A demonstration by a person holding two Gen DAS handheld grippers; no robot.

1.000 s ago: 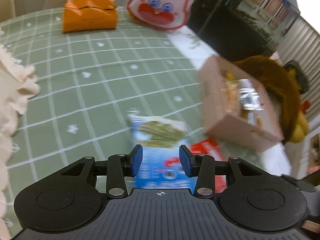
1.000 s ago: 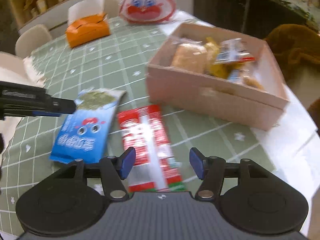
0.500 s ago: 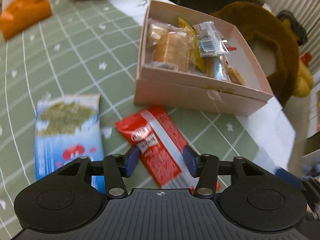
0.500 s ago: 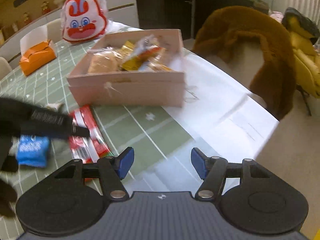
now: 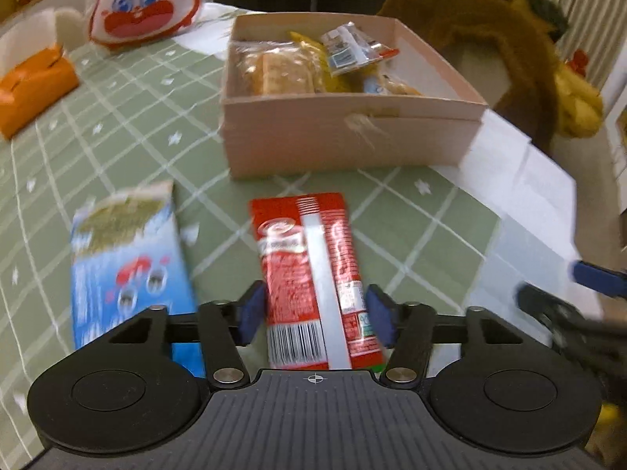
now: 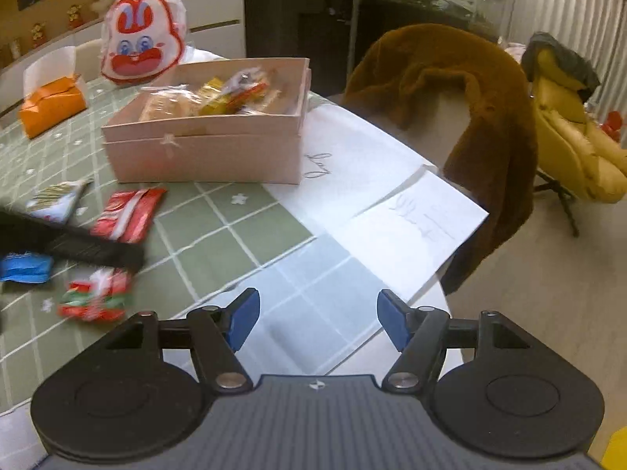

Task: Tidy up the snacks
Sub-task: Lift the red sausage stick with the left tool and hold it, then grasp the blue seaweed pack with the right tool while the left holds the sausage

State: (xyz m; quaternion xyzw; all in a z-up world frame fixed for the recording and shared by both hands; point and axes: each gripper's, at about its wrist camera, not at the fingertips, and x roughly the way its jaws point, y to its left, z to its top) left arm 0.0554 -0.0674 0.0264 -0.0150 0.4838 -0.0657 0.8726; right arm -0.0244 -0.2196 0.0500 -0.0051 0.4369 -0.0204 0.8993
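Two blue pads of the left gripper [image 5: 313, 315], having just spread wider, are now straddling the red snack packet [image 5: 313, 274] instead of the blue one [image 5: 125, 270], readying a pickup toward the box [image 5: 348, 141] ahead; the right gripper [image 6: 317, 323] is hanging parted, holding nothing.

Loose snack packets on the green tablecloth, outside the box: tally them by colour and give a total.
Red: 1, the red packet lying between the open jaws of the left gripper
Blue: 1, the blue packet beside it
Total: 2 loose packets outside the cardboard box
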